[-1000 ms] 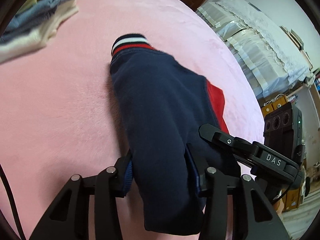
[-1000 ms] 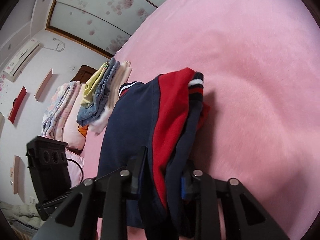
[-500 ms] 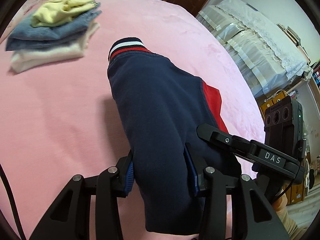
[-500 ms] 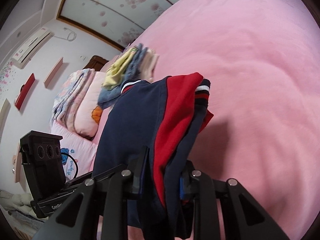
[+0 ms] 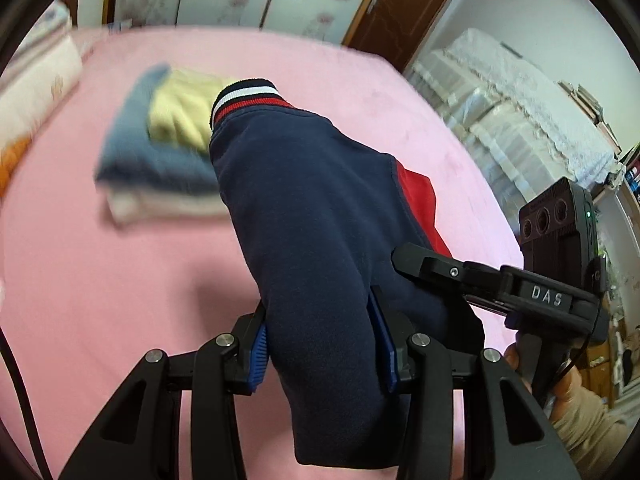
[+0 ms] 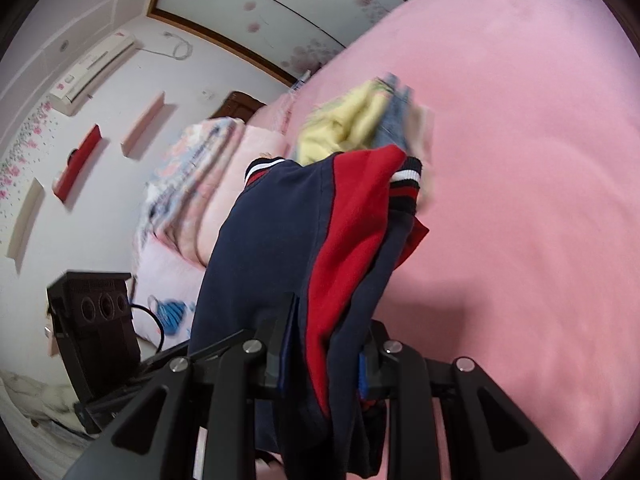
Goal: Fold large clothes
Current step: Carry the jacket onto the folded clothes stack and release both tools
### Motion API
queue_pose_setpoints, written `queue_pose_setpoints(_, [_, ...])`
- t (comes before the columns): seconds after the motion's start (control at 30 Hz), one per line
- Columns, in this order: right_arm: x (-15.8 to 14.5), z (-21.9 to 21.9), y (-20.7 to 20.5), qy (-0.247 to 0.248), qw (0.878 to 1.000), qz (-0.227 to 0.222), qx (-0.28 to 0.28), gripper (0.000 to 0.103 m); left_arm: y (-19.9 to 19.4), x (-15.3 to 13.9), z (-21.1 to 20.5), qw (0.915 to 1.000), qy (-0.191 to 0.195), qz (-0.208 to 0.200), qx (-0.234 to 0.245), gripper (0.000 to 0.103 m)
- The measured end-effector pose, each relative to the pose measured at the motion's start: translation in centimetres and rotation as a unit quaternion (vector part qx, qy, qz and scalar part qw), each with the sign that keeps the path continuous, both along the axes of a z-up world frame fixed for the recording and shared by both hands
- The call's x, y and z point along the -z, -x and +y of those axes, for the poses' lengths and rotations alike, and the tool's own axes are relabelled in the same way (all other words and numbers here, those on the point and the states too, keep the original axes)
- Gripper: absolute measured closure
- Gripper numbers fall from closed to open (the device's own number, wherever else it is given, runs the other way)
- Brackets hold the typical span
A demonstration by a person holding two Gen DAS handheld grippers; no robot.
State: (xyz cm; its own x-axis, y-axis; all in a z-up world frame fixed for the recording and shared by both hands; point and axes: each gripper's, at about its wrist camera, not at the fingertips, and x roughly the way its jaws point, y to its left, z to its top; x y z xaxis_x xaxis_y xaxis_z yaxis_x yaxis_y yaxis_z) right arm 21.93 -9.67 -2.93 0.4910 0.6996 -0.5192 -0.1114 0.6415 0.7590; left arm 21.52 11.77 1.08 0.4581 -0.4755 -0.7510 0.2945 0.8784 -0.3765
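From the left wrist, the left gripper is clamped on the near end of the folded navy jacket, blue pads pressed in from both sides. A second ago the stack of folded clothes sat off at the far left edge; now it lies almost straight ahead, just beyond the jacket's far end. That reads as a carry toward the pile. The jacket hangs above the pink bed, long axis running from near to far, striped cuff leading toward the stack.

Over to the right wrist: the right gripper is clenched on the same bundle, a red panel draped over it. The stack has closed in behind the jacket's far tip. Folding looks done; placement appears next.
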Motion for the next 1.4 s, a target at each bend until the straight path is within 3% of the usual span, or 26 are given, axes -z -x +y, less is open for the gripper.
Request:
queue_pose_setpoints(0.17, [-4.0, 3.2, -9.5, 0.008, 0.999, -0.052, 0.006, 0.079, -9.1, -3.4, 3.5, 0.9987, -0.005, -0.05, 0.005, 0.059])
queue_pose_setpoints(0.3, [-4.7, 5.2, -17.1, 0.009, 0.997, -0.077, 0.021, 0.079, -17.5, -3.8, 5.9, 0.9973, -0.016, -0.072, 0.004, 0.058])
queue_pose_setpoints(0.47, [-1.2, 7.3, -25.7, 0.005, 0.996, -0.07, 0.045, 0.079, -27.0, -0.2, 8.7, 0.9978, -0.024, -0.056, -0.025, 0.052])
queue_pose_setpoints(0.6, [3.4, 8.7, -29.8, 0.038, 0.997, -0.045, 0.051, 0.079, -31.1, 4.9, 9.1, 0.9962, -0.048, -0.03, -0.066, 0.044])
queue_pose_setpoints(0.67, [5.1, 9.0, -30.6, 0.049, 0.997, -0.041, 0.052, 0.079, -31.4, 7.1, 9.3, 0.9948, -0.044, -0.037, -0.084, 0.028])
queue_pose_setpoints(0.8, [6.1, 8.8, -30.8, 0.073, 0.993, -0.065, 0.059, 0.071, -31.1, 9.3, 10.2, 0.993, 0.017, -0.03, -0.113, 0.019])
queue_pose_setpoints(0.87, [5.8, 9.0, -31.0, 0.089, 0.992, -0.07, 0.049, 0.068, -31.1, 9.5, 10.2, 0.9924, 0.025, -0.029, -0.117, 0.018])
queue_pose_setpoints(0.97, [4.6, 9.5, -31.1, 0.127, 0.988, -0.077, 0.04, 0.063, -30.7, 9.0, 9.6, 0.9914, -0.003, -0.043, -0.124, 0.009])
queue_pose_setpoints(1.07, [3.3, 9.5, -30.3, 0.16, 0.983, -0.079, 0.04, 0.05, -29.6, 8.1, 9.1, 0.9879, -0.04, -0.058, -0.138, 0.009])
queue_pose_setpoints(1.4, [-0.2, 7.1, -25.5, 0.215, 0.973, -0.067, 0.044, 0.05, -24.2, 3.7, 6.6, 0.9823, -0.1, -0.054, -0.149, 0.009])
